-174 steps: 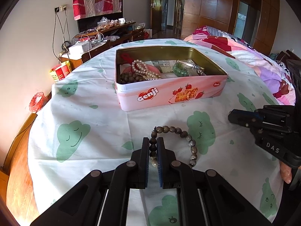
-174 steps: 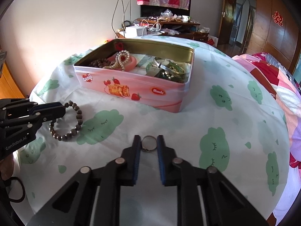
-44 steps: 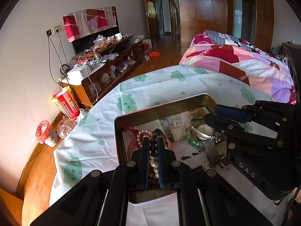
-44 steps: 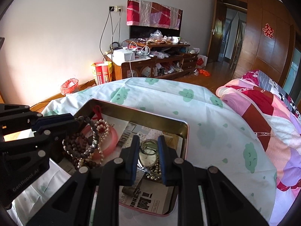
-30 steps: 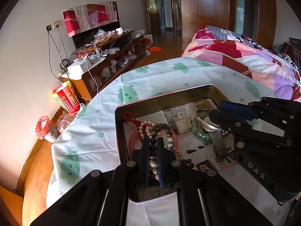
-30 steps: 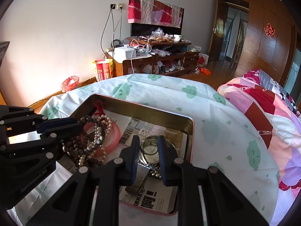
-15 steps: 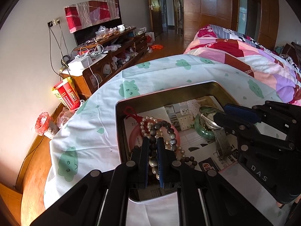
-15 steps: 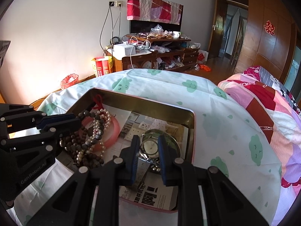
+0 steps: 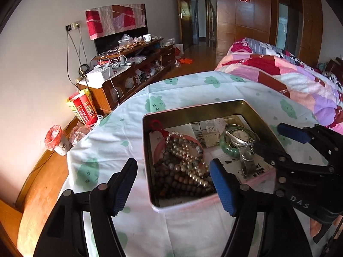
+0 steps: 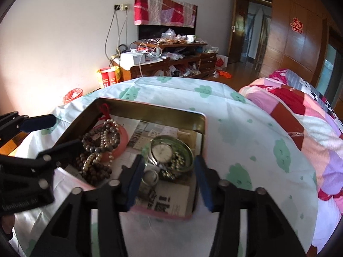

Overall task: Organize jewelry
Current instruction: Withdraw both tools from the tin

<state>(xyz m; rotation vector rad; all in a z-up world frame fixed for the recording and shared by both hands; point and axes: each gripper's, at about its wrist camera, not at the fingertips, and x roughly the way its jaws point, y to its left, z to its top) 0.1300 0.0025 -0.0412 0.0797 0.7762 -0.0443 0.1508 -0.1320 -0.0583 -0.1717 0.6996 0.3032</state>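
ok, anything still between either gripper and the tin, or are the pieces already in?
Nothing visible blocks. Both jaws stand open over the tin: beaded bracelet lies below the left gripper, ring below the right gripper, beside the watch.

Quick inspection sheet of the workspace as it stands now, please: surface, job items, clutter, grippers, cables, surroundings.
Surface: table under a white cloth with green prints.
Job's things: open tin holding bead bracelets, a watch on a green bangle, a small ring, paper lining.
Clutter: nothing seen on the cloth outside the tin.
Grippers: left gripper open, empty, over the beads; right gripper open, empty, over the ring.
Cables: cords hang from a wall socket.
Surroundings: messy cabinet, bed, bin.
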